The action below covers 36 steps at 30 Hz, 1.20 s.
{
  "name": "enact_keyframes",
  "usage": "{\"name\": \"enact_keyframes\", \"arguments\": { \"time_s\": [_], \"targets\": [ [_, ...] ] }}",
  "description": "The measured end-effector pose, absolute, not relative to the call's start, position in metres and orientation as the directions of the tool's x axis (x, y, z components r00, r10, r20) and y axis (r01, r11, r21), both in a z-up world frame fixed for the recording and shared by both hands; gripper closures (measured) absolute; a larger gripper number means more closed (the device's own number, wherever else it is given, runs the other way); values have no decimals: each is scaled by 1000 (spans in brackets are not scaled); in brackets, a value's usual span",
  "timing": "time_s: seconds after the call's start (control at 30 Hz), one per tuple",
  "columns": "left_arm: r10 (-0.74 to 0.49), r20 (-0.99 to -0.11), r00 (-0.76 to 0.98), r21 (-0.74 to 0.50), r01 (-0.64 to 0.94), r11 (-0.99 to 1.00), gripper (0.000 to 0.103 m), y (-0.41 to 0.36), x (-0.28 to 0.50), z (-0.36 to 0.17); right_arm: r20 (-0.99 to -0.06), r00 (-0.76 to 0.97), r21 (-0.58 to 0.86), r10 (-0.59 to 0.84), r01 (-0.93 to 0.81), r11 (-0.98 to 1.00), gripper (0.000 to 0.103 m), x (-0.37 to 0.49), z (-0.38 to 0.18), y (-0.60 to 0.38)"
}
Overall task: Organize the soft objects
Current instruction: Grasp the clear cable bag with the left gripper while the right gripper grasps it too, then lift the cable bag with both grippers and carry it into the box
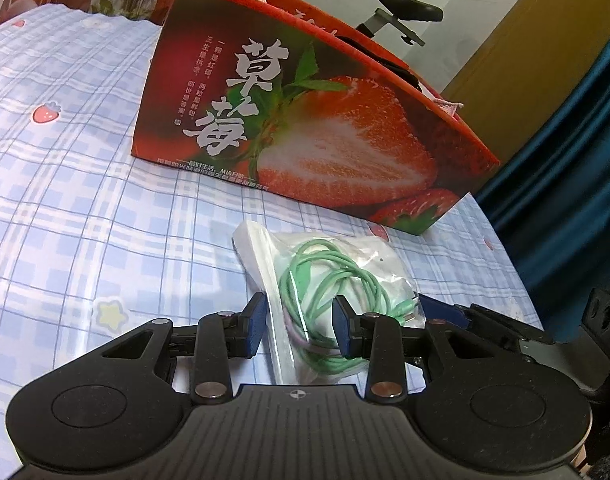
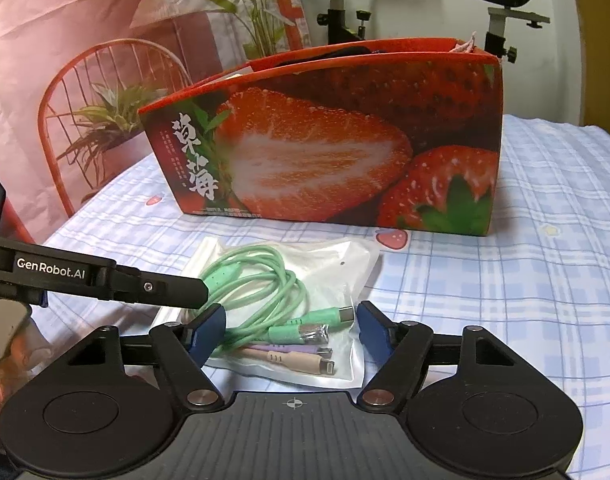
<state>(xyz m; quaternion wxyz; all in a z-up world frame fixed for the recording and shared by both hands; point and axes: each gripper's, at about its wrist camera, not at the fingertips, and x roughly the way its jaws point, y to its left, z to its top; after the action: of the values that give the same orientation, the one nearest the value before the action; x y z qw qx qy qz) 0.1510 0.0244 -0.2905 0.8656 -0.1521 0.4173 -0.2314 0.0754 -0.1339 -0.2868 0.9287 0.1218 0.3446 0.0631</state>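
Note:
A clear plastic bag (image 1: 337, 264) (image 2: 337, 276) holding a coiled green cable (image 1: 325, 292) (image 2: 257, 284) lies on the checked sheet in front of a red strawberry-print box (image 1: 305, 120) (image 2: 333, 148). My left gripper (image 1: 299, 326) is open, its blue pads either side of the bag's near end. My right gripper (image 2: 291, 332) is open around the bag's connector end. The left gripper's finger (image 2: 105, 280) reaches in from the left in the right wrist view, and a right gripper finger (image 1: 445, 312) shows beside the bag in the left wrist view.
The box is open-topped, with dark and pink soft items showing at its rim (image 2: 345, 50). The blue plaid sheet with strawberry prints (image 1: 85, 200) spreads left. An exercise bike (image 2: 505, 0) and a printed curtain (image 2: 105, 40) stand behind. A dark blue curtain (image 1: 565, 160) hangs at right.

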Motion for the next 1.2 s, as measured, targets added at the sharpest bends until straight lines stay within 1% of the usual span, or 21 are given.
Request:
{"name": "enact_keyframes", "arguments": {
  "time_s": [0.07, 0.23, 0.3, 0.5, 0.57, 0.7, 0.9, 1.2],
  "targets": [
    [-529, -652, 543, -458, 273, 846, 66, 24, 151, -291, -621, 753, 285, 217, -41, 958, 37, 76, -287, -134],
    [-558, -641, 528, -517, 241, 822, 66, 30, 152, -293, -617, 751, 303, 235, -50, 952, 37, 77, -287, -132],
    [-559, -642, 525, -521, 236, 820, 67, 29, 151, -293, -617, 750, 308, 239, -49, 950, 37, 78, -287, -132],
    [-545, -644, 537, -507, 234, 830, 67, 29, 148, -291, -620, 749, 305, 233, -44, 951, 44, 77, -286, -129],
    [-537, -638, 551, -498, 236, 834, 67, 31, 146, -288, -620, 747, 311, 239, -46, 949, 49, 77, -285, -130],
    [-542, -611, 577, -494, 257, 830, 67, 35, 142, -278, -612, 753, 309, 241, -52, 950, 49, 74, -282, -127],
    [-559, -562, 609, -491, 299, 819, 67, 39, 139, -257, -567, 790, 302, 234, -65, 951, 50, 69, -264, -128],
    [-589, -459, 665, -456, 392, 799, 67, 41, 151, -193, -469, 850, 257, 238, -127, 958, 50, 77, -209, -136]
  ]
}}
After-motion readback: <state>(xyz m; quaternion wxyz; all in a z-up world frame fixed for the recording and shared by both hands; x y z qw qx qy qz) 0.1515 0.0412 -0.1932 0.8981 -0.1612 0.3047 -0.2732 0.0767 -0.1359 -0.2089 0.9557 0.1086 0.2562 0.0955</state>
